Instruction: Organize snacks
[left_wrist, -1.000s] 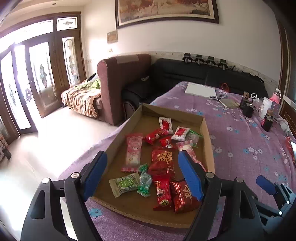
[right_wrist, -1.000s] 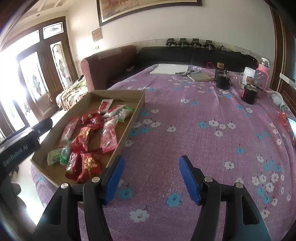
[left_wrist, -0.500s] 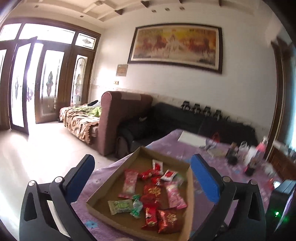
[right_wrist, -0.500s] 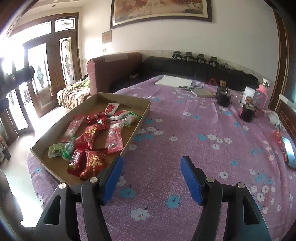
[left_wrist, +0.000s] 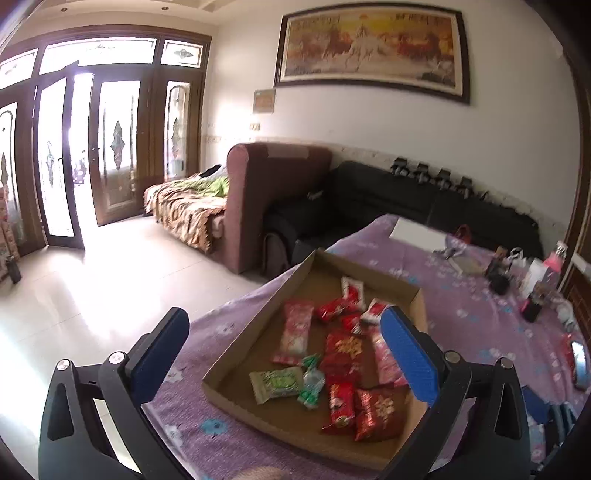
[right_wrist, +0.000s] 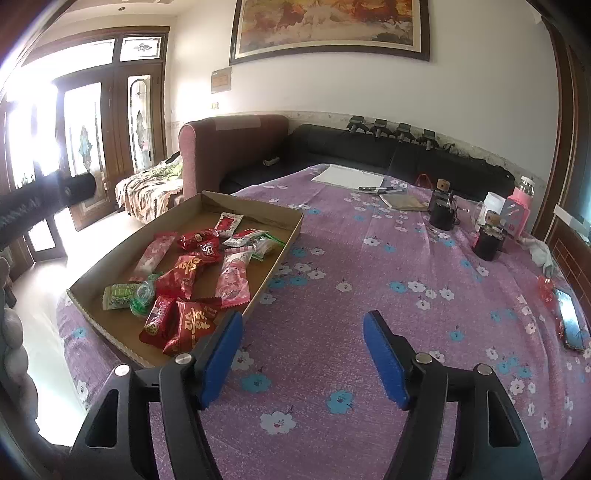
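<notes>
A shallow cardboard tray (left_wrist: 236, 356) (right_wrist: 291, 236) lies on the purple flowered tablecloth (right_wrist: 369, 266) near the table's left edge. It holds several wrapped snacks: red packets (left_wrist: 375, 411) (right_wrist: 190, 325), pink packets (left_wrist: 297, 332) (right_wrist: 232, 278) and a green one (left_wrist: 275, 384) (right_wrist: 118, 295). My left gripper (left_wrist: 284, 347) hovers wide open in front of the tray's near end, nothing between its blue pads. My right gripper (right_wrist: 303, 343) hangs over bare cloth to the right of the tray; its jaws are opening and nothing is between them.
At the table's far right stand dark jars (right_wrist: 487, 242), a pink bottle (right_wrist: 519, 210), a white sheet of paper (right_wrist: 347, 177) and a notebook (right_wrist: 402, 201). A phone (right_wrist: 570, 323) lies at the right edge. Sofas (left_wrist: 273, 192) and glass doors lie beyond the table.
Both grippers' jaws stand wider apart than before. The left view has tipped upward and pulled back from the tray, showing more of the room. The right view also lifted slightly.
</notes>
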